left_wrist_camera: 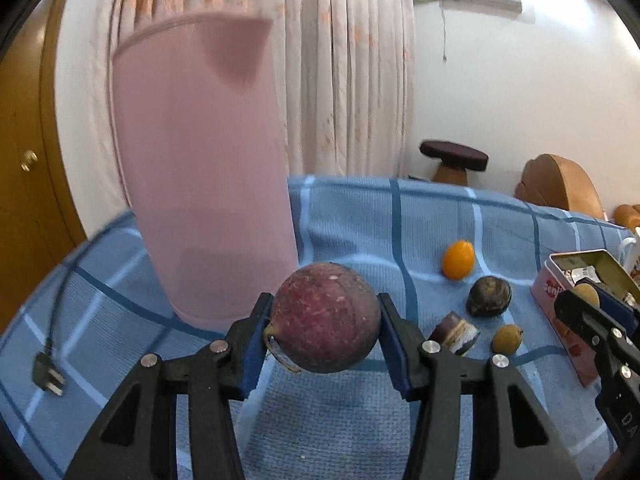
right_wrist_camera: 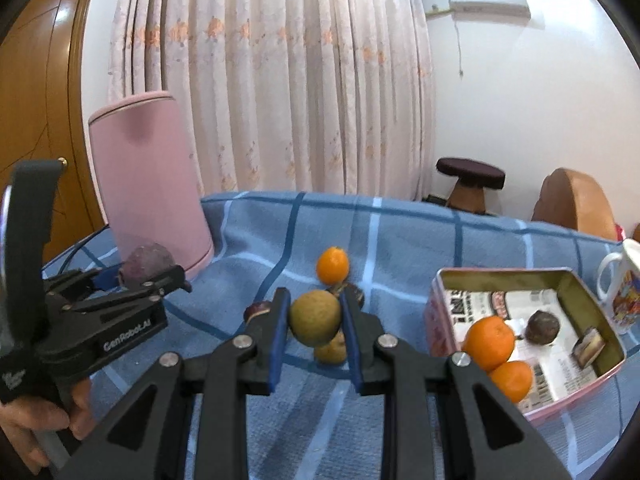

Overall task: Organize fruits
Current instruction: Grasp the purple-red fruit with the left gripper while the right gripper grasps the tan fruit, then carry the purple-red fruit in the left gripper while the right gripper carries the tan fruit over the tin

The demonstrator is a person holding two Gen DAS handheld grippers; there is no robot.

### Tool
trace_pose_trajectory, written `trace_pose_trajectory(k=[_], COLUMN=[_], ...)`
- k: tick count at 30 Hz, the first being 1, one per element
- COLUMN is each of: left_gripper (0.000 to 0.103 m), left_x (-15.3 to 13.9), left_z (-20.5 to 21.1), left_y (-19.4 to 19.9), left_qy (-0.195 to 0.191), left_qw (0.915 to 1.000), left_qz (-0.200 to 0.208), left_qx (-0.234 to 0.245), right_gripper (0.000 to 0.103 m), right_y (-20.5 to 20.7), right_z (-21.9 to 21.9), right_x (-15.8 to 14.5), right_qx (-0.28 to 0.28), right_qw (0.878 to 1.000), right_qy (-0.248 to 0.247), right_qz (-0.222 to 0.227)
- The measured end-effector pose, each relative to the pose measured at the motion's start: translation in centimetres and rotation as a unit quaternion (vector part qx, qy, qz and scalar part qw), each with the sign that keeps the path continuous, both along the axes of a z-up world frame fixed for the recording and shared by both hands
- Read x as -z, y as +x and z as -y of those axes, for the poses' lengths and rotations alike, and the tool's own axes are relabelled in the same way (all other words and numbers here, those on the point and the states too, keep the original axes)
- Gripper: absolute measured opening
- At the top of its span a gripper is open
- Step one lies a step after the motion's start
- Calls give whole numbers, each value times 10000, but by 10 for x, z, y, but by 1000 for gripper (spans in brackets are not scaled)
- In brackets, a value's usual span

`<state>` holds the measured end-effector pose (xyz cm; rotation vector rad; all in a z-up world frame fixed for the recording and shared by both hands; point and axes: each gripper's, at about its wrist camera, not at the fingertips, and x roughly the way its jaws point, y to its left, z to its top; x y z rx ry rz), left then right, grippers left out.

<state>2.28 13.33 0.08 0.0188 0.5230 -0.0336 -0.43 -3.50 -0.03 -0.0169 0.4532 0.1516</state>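
My left gripper (left_wrist_camera: pixel 325 322) is shut on a dark red passion fruit (left_wrist_camera: pixel 326 318) and holds it above the blue checked cloth; it also shows in the right wrist view (right_wrist_camera: pixel 146 266). My right gripper (right_wrist_camera: pixel 316 318) is shut on a tan longan (right_wrist_camera: pixel 315 318), held above the cloth. On the cloth lie a small orange kumquat (left_wrist_camera: pixel 458 259), a dark round fruit (left_wrist_camera: pixel 489 296), a cut chestnut-like piece (left_wrist_camera: pixel 456 334) and another longan (left_wrist_camera: pixel 507 339). The open pink tin (right_wrist_camera: pixel 440 308) at the right holds two oranges (right_wrist_camera: pixel 490 338), a dark fruit (right_wrist_camera: pixel 542 326) and a small brown piece.
A tall pink kettle (left_wrist_camera: pixel 200 168) stands at the back left, with its cord and plug (left_wrist_camera: pixel 48 372) on the cloth. A white printed mug (right_wrist_camera: pixel 622 288) stands behind the tin. A stool (right_wrist_camera: pixel 470 178) and a curtain lie beyond the table edge.
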Motion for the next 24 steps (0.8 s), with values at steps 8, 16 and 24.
trace_pose_trajectory(k=[8,16,24], left_gripper=[53,53,53], left_x=[0,0,0], left_z=[15,35,66], left_y=[-6,-20,-26], left_qy=[-213,-218,-247], left_qw=[9996,9994,9988], left_qz=[152,199,209], left_qx=[97,194,355], right_gripper=[28,28,28], right_y=[-3,-12,-19], right_z=[15,43,72], right_x=[-3,-4,-7], right_qx=[-82,98,197], right_qw=[9996,9997,9992], right_qy=[262,215,333], right_qz=[-24,14,59])
